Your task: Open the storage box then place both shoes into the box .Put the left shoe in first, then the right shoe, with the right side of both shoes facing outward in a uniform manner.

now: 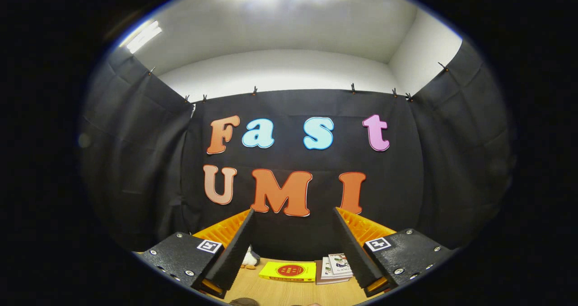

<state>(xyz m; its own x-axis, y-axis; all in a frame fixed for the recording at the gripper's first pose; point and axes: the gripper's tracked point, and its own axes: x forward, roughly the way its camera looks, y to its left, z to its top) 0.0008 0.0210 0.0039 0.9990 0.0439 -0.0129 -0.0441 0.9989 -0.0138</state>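
The tongs [293,245] are standing released, the two fingers [235,252] splayed wide with nothing between them, and they are pointing level across the tabletop [275,292] toward the booth wall instead of down at any work. Taking the yellow book [287,271] as landmark: it is lying flat just ahead of the fingers, between their tips, a thin glossy slab with its long axis running crosswise to them. Just beside its right end a small stack of booklets [336,267] is resting, paper covers, flat, partly hidden by the right finger. Off its left end, tucked behind the left finger, a small soft white thing [249,258] is sitting; too little of it is showing to name it. The tabletop under the book is looking like pale smooth wood grain. Neither the box nor the shoes can be made out ahead of the fingers, so I am judging that they are lying lower or nearer than the tongs are aiming, and the coming move is calling for tipping the fingers down to find the box.
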